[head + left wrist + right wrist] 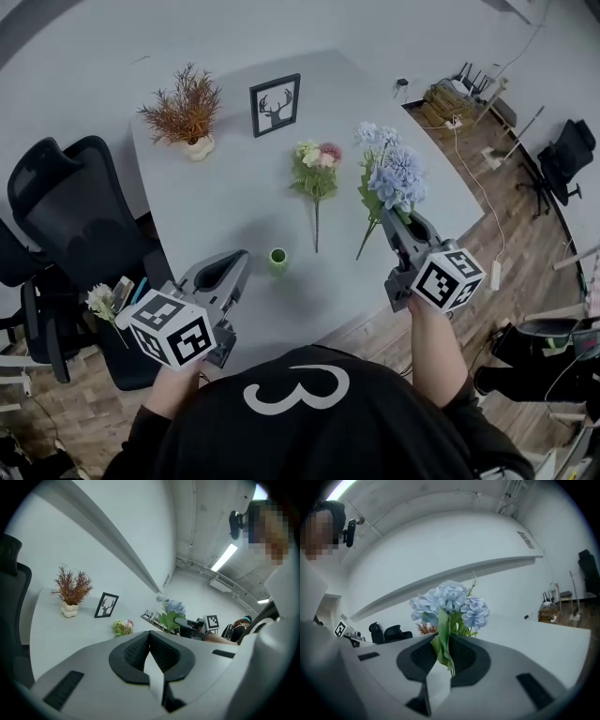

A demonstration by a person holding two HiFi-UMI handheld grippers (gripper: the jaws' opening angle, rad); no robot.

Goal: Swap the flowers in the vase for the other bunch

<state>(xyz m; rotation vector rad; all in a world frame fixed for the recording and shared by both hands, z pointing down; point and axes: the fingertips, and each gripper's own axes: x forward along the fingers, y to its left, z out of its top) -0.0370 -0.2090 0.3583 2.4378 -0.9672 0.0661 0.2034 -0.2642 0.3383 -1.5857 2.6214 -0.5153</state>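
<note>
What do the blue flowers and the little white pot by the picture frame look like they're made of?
Blue flowers: likely artificial, with matte fabric petals and plastic-looking leaves; the blooms are very even and stiff. White pot: probably ceramic, opaque white with a lumpy rounded form; resin or plaster is possible.

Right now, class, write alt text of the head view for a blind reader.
The right gripper holds a blue flower bunch in its jaws over a white table. A pink bunch lies beside a small green vase, near the shut, empty left gripper.
</note>
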